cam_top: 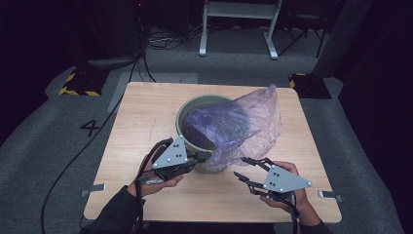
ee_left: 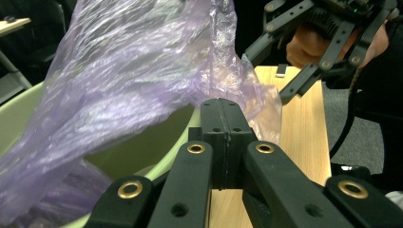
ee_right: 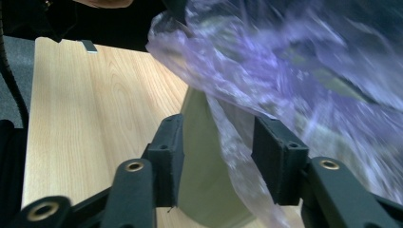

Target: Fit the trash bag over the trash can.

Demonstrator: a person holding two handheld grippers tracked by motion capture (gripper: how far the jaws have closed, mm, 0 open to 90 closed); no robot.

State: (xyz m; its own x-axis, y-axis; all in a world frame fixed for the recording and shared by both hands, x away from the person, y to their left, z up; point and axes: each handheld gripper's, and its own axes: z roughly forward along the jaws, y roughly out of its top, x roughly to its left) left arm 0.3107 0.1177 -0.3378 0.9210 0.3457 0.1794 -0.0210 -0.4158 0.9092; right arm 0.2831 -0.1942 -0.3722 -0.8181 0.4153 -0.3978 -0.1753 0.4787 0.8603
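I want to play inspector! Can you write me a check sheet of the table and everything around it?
Surface: light wooden table, bare around the bin.
Job's things: green bin standing mid-table; purple plastic bag, part inside the bin, part draped over its near right rim.
Clutter: nothing seen.
Grippers: left gripper at the bin's near rim, jaws pressed together in its own view; I cannot tell whether bag film is pinched. Right gripper open, jaws either side of a hanging strip of bag, not closed on it.
Cables: black cable trailing over the floor at the table's left.
Surroundings: grey carpet, a marked 4, white frame legs behind.
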